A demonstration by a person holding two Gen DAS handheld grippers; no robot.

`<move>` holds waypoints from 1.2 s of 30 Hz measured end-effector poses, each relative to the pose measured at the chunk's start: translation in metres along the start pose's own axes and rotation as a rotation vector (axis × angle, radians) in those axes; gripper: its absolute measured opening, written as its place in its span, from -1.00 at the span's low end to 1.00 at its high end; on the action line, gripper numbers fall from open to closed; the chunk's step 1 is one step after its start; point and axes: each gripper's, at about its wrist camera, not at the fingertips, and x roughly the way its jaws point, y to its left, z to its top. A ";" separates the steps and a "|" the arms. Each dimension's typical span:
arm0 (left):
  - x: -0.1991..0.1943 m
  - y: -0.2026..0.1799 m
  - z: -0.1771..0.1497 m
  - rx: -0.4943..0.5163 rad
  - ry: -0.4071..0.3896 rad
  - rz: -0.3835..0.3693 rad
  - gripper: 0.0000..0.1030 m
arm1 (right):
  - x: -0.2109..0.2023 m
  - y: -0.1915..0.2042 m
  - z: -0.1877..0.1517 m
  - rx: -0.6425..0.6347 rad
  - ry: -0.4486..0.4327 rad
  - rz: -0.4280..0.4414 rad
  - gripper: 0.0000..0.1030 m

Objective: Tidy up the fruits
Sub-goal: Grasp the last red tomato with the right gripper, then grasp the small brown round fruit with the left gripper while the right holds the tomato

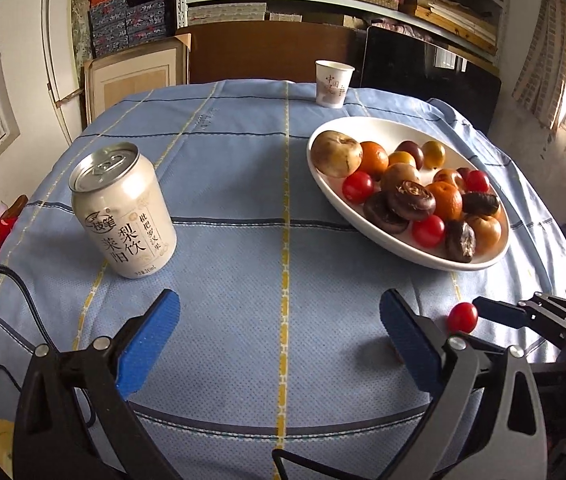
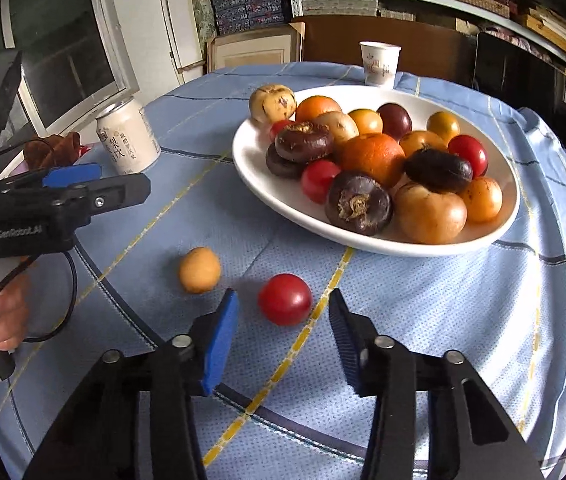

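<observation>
In the left wrist view, the left gripper (image 1: 279, 336) is open and holds nothing; the white plate (image 1: 383, 128) of fruit sits at the upper right.

In the right wrist view, the right gripper (image 2: 283, 328) is open around the red tomato (image 2: 285, 299), not squeezing yet. The round tomato might roll away if one pad bumps it first.

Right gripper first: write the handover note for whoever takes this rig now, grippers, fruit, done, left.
Right gripper: open, pads either side of the red cherry tomato on the blue tablecloth, not pressing it.
Left gripper: open, empty.
White plate: already piled with fruit.
Loose: the tomato and a small yellow-orange fruit beside it.
Left: probably grip the tomato, plate it, then the yellow one.
</observation>
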 end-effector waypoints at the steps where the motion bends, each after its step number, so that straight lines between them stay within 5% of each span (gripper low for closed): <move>1: 0.000 0.000 0.000 0.001 0.000 -0.001 0.91 | 0.001 0.000 0.000 0.001 0.002 -0.002 -0.18; 11: 0.000 -0.002 -0.001 0.003 0.003 0.002 0.91 | 0.004 0.001 0.003 -0.017 -0.010 -0.022 -0.20; 13: 0.001 -0.003 -0.002 0.004 0.005 0.002 0.91 | 0.007 0.001 0.003 -0.015 0.004 -0.022 -0.43; 16: 0.002 -0.003 -0.002 0.005 0.005 0.003 0.91 | 0.005 0.000 0.004 -0.008 -0.005 -0.014 -0.49; 24: 0.000 -0.018 -0.007 0.082 0.017 -0.093 0.91 | -0.038 -0.030 0.010 0.109 -0.138 -0.024 -0.49; 31: -0.001 -0.056 -0.022 0.242 0.045 -0.205 0.10 | -0.046 -0.047 0.004 0.156 -0.142 -0.078 -0.49; 36: 0.001 -0.065 -0.028 0.283 0.058 -0.255 0.02 | -0.043 -0.045 0.003 0.156 -0.130 -0.062 -0.49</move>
